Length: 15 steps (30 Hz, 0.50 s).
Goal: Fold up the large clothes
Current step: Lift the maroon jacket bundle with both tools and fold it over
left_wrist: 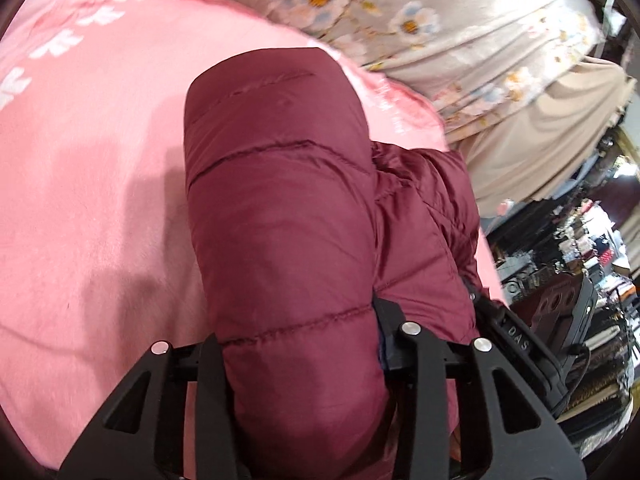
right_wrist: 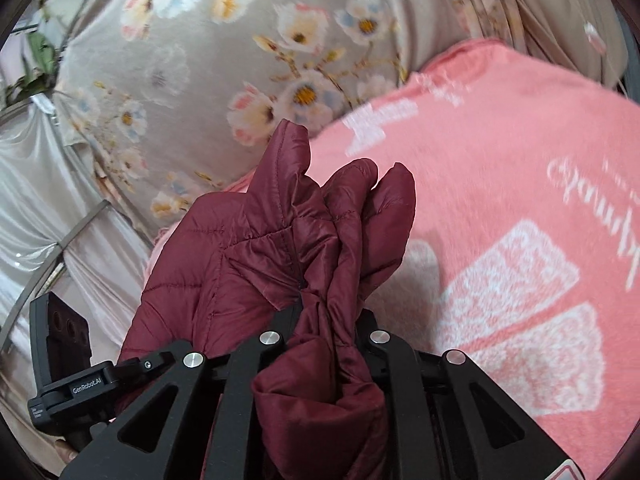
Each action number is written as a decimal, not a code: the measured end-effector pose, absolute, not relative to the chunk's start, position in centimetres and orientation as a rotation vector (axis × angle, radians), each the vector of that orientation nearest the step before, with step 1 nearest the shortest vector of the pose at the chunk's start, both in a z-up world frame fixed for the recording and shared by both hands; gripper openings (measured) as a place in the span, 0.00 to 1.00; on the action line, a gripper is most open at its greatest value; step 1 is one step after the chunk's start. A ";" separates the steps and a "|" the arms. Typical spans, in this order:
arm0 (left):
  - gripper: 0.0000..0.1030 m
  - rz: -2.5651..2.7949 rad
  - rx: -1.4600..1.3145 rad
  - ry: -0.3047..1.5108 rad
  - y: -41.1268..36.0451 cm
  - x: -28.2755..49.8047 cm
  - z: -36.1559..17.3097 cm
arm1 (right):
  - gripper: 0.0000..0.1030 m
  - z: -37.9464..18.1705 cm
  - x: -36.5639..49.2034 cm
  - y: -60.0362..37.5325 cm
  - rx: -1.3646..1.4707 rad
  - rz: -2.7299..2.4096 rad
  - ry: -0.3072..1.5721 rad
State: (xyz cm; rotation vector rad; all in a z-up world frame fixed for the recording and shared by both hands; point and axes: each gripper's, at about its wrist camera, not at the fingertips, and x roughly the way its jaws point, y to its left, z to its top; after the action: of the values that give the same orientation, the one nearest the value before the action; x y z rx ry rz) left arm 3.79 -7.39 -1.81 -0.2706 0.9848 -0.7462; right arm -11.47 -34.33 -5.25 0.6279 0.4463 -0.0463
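Observation:
A dark red quilted puffer jacket (left_wrist: 280, 184) is lifted over a pink blanket (left_wrist: 80, 168). In the left wrist view my left gripper (left_wrist: 296, 340) is shut on a thick padded fold of it, which fills the gap between the black fingers and hides their tips. In the right wrist view my right gripper (right_wrist: 328, 320) is shut on a twisted bunch of the same jacket (right_wrist: 248, 256), and loose flaps stick up beyond the fingers. The jacket spans between the two grippers.
The pink blanket (right_wrist: 520, 168) with white print lies on grey floral bedding (right_wrist: 192, 64). A beige curtain (left_wrist: 540, 144) and cluttered shelves (left_wrist: 584, 248) stand to the right in the left wrist view. A white drape (right_wrist: 36, 208) and a metal rail (right_wrist: 80, 220) are at the left in the right wrist view.

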 end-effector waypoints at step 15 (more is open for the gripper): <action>0.34 -0.919 -0.333 0.581 -5.1 -7.8 13.5 | 0.12 10.6 -23.9 -31.6 0.406 -0.031 0.050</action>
State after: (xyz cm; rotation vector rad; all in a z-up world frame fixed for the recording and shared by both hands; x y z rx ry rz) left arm -7.79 -5.14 13.50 -0.3329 0.5809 -0.9189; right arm -23.92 -31.61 10.63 0.4059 0.0497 -0.0315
